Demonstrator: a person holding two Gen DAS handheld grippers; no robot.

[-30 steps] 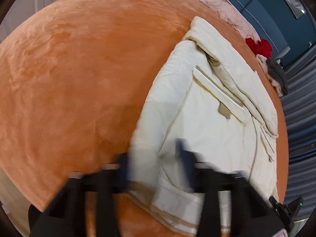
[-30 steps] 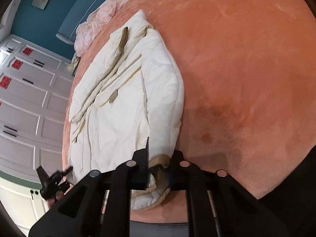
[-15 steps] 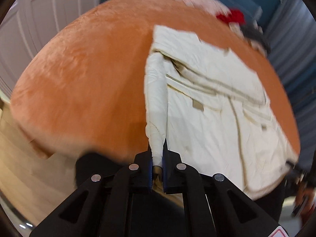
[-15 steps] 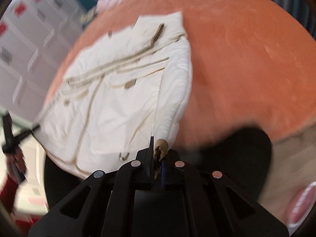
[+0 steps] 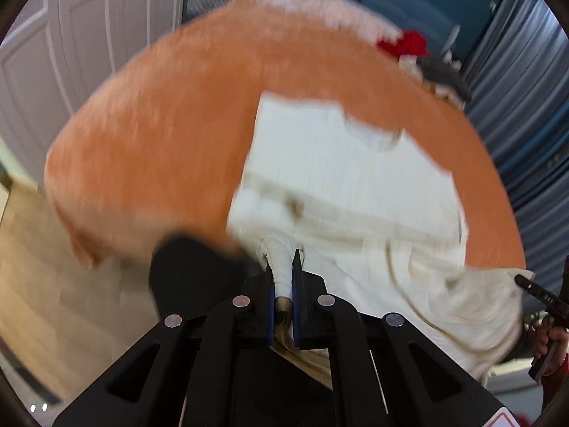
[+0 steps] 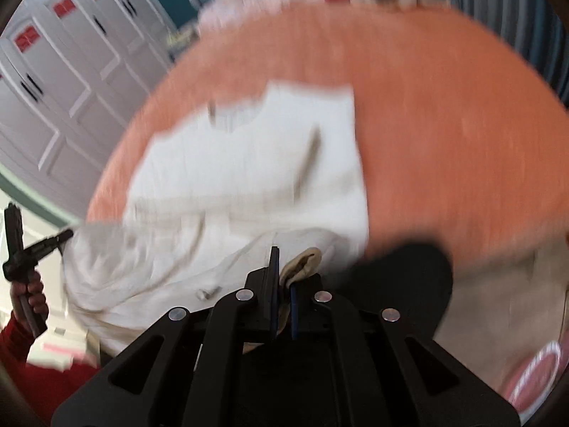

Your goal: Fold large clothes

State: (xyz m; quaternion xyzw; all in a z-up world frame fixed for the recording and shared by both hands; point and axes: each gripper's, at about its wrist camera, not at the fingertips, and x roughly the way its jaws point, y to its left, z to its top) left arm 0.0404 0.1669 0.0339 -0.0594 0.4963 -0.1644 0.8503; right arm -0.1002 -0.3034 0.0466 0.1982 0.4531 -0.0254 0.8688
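A cream jacket (image 5: 341,178) with tan trim lies on an orange blanket (image 5: 170,135); its near hem is raised off the bed. My left gripper (image 5: 283,270) is shut on a rolled corner of that hem. My right gripper (image 6: 282,267) is shut on the opposite hem corner, where a tan cuff shows. The cream jacket (image 6: 249,178) slopes from both grippers down to the orange blanket (image 6: 444,124). In the left wrist view the other gripper (image 5: 544,299) shows at the right edge; in the right wrist view a hand (image 6: 30,295) holds the other gripper at the left edge. Both views are blurred.
Red, grey and pale clothes (image 5: 405,44) are heaped at the bed's far end, with a pink ruffled edge (image 5: 320,3) beside them. White cabinet doors (image 6: 64,78) stand to one side, a blue-grey curtain (image 5: 526,124) to the other. Wooden floor (image 5: 39,277) lies below the bed's near edge.
Both grippers closed on the jacket's near hem corners and rose, pulling back from the bed. The hem now hangs lifted between them, and the floor and cabinets have come into view.
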